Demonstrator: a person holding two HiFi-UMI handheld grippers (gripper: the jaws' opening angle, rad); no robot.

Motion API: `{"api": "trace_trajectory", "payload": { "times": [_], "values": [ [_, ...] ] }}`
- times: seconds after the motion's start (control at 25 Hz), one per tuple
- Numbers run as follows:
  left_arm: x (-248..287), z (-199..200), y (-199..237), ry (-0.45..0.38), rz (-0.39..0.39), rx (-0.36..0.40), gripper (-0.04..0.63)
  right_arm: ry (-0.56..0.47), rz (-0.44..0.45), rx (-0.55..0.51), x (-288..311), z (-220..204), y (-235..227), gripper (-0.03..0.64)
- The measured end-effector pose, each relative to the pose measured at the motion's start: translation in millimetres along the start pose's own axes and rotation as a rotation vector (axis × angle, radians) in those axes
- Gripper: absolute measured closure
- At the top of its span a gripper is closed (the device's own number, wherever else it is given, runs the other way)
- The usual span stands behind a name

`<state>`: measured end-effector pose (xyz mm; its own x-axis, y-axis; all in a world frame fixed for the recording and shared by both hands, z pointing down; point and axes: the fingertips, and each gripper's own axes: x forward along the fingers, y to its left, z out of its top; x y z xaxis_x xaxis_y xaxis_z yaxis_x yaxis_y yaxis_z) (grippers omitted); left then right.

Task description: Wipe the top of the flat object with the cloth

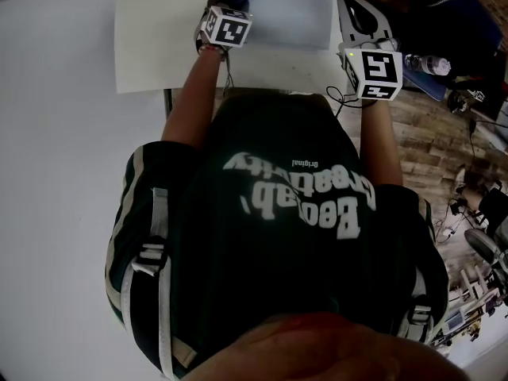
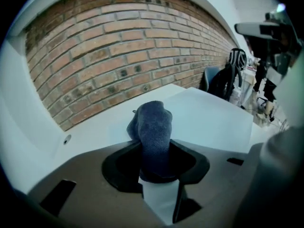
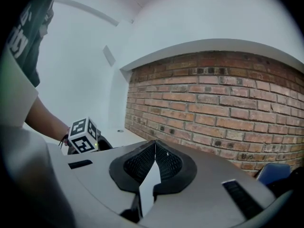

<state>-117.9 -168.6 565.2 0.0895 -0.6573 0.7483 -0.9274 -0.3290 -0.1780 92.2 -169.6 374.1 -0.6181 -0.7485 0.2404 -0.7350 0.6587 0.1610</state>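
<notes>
The left claw (image 2: 155, 169) is clamped on a dark blue cloth (image 2: 153, 127) over the white board (image 1: 159, 38), which lies flat on the surface (image 1: 55, 173). The right claw (image 3: 153, 163), closed on nothing, hovers by the board's right edge. A brick wall (image 2: 118, 46) stands beyond.

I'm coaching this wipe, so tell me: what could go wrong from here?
1. The cloth sits bunched in the left claw, with only a narrow wad sticking out. It may wipe just a thin stripe, or the claw's hard tips may scrape the white flat top.
2. The right claw is shut and empty, so nothing steadies the top.
</notes>
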Motion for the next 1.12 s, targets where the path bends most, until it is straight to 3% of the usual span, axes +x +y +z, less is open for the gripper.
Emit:
{"api": "trace_trajectory", "payload": {
  "times": [0.36,0.48,0.64,0.96,1.12],
  "values": [
    [-4.0,49.1,-175.5,-0.084,-0.303,0.277,0.445,0.014,-0.061,0.016,-23.8,-10.4,-12.5,0.621],
    [-9.5,52.5,-204.3,-0.100,-0.342,0.329,0.445,0.010,-0.055,0.016,-24.5,-8.8,-11.4,0.621],
    [-7.5,42.4,-176.9,-0.088,-0.310,0.266,0.443,0.003,-0.030,0.011,-17.4,-5.0,-3.6,0.621],
    [-25.7,-22.0,-29.5,-0.003,-0.059,-0.015,0.443,-0.006,0.054,0.002,5.2,2.5,18.4,0.621],
    [-43.2,-59.1,12.1,0.031,0.026,-0.116,0.443,-0.007,0.096,-0.002,16.7,1.4,31.2,0.621]
  ]
}}
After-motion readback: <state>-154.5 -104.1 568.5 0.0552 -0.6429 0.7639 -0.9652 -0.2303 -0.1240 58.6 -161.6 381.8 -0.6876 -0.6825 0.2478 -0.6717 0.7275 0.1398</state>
